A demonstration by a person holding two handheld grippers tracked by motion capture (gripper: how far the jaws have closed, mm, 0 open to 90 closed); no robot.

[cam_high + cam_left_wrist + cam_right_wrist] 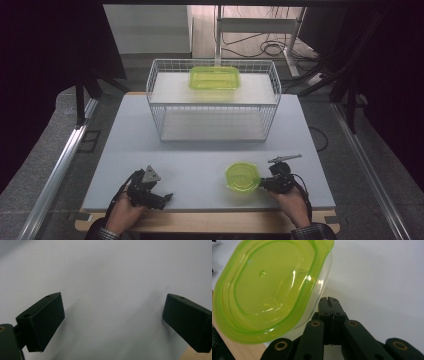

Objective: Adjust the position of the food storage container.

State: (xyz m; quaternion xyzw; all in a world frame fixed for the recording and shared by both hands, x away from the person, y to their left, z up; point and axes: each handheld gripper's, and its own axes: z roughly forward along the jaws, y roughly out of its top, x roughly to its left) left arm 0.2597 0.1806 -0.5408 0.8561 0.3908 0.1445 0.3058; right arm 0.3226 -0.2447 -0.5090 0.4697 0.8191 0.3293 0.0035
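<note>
So the person's right gripper (263,183) sits at the near right of the pale grey table (200,150), right up against a small round container with a green lid (242,177). In the right gripper view the jaws are pressed flat together with no gap, and the container (272,290) hangs tilted just above and to the left of them. It looks like they're pinching the clear wall or rim just under the lid, but the actual contact spot is hidden behind the container's own body, so I can't say exactly what bit they've got. From the high view I also can't tell if the container's bottom is touching the table or slightly lifted.

The left gripper (162,197) is at the near left edge of the table, well apart from the container, in the person's left hand (125,212). In the left gripper view (112,320) its jaws stand wide apart with bare table between them, and a sliver of wooden edge (197,355) peeks in at the bottom right corner.

Farther back there's a white wire basket rack (212,100) with a rectangular green-lidded container (214,78) on its upper shelf. What's inside either container is hard to make out through the tinted lids. Both forearms are cut off at the bottom of the frame.
</note>
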